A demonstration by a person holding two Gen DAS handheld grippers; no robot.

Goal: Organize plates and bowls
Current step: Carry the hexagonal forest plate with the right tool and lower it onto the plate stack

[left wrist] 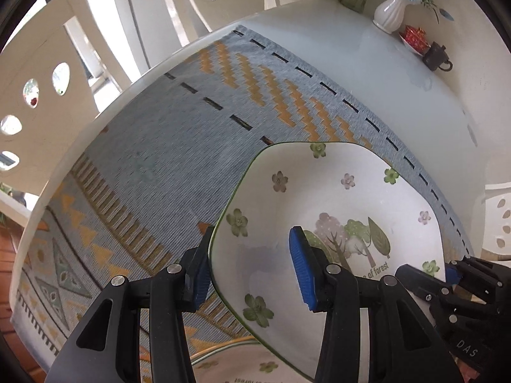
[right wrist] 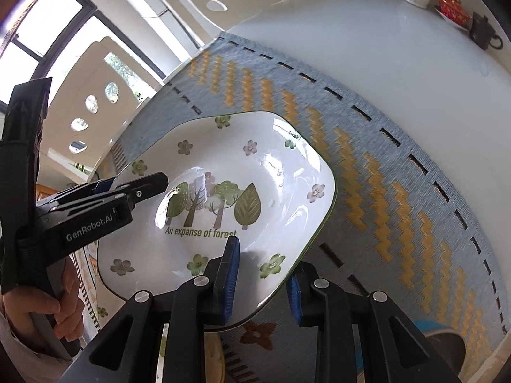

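Note:
A white, squarish deep plate (left wrist: 319,191) printed with trees and small flowers hangs tilted above the blue woven mat (left wrist: 179,159), held from two sides. My left gripper (left wrist: 252,271) is shut on its left rim, one blue pad inside the plate and one beneath it. In the right wrist view the same plate (right wrist: 242,159) shows, and my right gripper (right wrist: 262,287) is shut on its near right rim. The left gripper (right wrist: 127,191), in a person's hand, grips the opposite edge. Part of a second flowered plate (left wrist: 230,364) lies on the mat below.
A white vase with flowers (left wrist: 389,12), a small red dish (left wrist: 415,36) and a dark teapot (left wrist: 436,56) stand at the white table's far corner. A blue bowl (right wrist: 440,332) sits on the mat at the lower right. White chairs (left wrist: 41,95) ring the table.

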